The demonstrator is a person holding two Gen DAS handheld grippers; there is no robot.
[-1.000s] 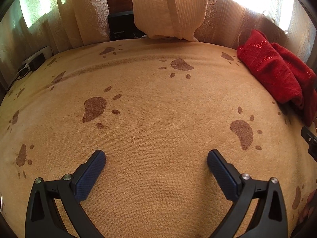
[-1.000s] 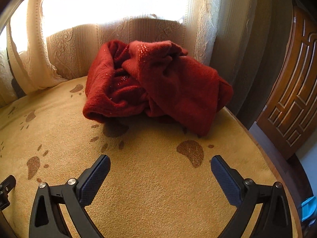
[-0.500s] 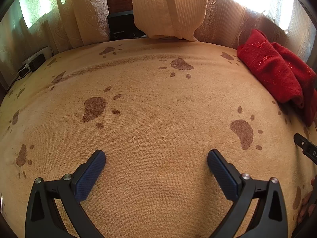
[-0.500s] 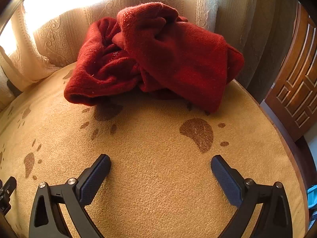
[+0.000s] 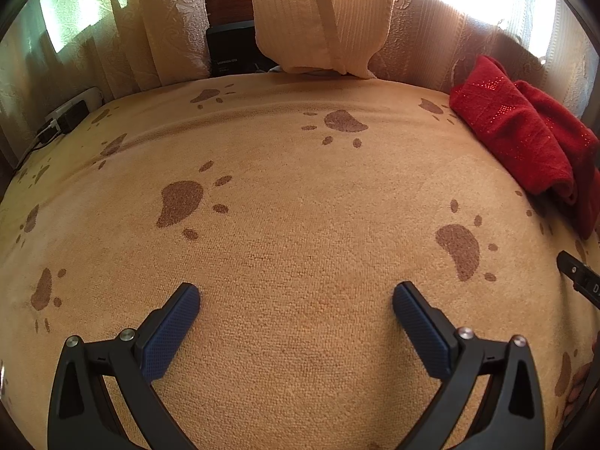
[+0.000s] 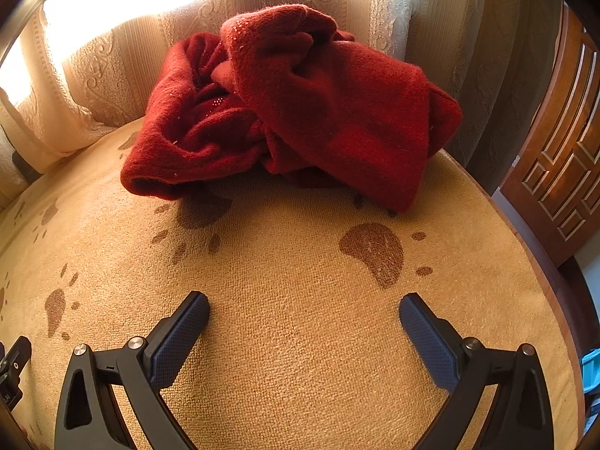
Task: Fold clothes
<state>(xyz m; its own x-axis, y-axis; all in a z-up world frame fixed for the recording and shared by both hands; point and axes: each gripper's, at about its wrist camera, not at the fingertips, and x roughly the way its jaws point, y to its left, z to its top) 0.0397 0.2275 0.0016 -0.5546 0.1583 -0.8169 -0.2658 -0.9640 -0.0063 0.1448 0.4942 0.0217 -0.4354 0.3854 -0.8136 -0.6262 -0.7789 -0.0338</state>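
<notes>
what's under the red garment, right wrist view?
The crumpled red garment lies on the paw-print blanket; one dark paw print pokes out at its front edge. Whatever sits beneath the pile is covered.

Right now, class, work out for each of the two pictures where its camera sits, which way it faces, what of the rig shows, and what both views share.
Left wrist: sits on the left gripper, facing across the paw-print blanket toward the curtains; its two open fingers show.
Right wrist: sits on the right gripper, facing the crumpled red garment by the curtains; its open fingers show.
Shared: both see the blanket and the red garment, which lies at the far right of the left view.
</notes>
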